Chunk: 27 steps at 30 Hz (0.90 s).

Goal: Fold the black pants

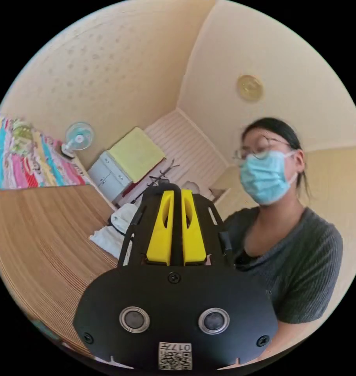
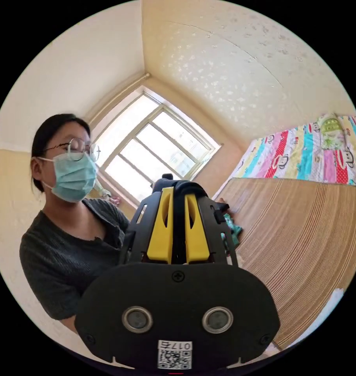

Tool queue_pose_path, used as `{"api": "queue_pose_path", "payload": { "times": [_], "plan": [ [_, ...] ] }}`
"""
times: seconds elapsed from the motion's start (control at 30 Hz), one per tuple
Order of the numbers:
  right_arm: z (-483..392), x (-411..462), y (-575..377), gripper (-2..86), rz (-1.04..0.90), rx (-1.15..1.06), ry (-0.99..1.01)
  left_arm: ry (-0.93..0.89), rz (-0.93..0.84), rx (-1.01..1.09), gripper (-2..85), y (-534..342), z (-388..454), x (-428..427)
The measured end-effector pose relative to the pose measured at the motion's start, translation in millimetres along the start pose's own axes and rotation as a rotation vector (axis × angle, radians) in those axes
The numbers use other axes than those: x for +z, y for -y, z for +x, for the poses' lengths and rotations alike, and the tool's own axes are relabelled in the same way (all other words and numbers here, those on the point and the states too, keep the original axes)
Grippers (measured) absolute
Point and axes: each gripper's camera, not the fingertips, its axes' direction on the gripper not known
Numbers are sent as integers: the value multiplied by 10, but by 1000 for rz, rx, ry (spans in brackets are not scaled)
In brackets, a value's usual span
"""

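Left gripper and right gripper, yellow jaws nearly together and gripping nothing, are raised toward a masked person beside a bamboo mat; where the pants lie cannot be told.

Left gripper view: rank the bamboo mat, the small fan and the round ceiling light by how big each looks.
1. bamboo mat, largest by far, though it lies nearest the camera.
2 and 3. fan and ceiling light look about alike; fisheye and distance make ranking them unsure.
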Motion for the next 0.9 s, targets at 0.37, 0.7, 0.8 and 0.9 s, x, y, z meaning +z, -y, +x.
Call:
{"api": "queue_pose_path", "payload": {
  "times": [0.37, 0.7, 0.8, 0.9],
  "plan": [
    [1778, 1222, -228, 18, -145, 296, -370, 527, -90, -365, 38, -691, -2152, -51],
    [2481, 1728, -3643, 74, -315, 923, -360, 490, -391, -955, 85, -3392, -3031, 49],
    [2471, 1600, -3795, 98, -288, 958, -401, 449, -264, -1010, 128, -3518, -3181, -207],
    [2531, 1428, -3417, 138, -185, 840, -431, 445, -169, -952, 189, -3198, -3469, -424]
  ]
}}
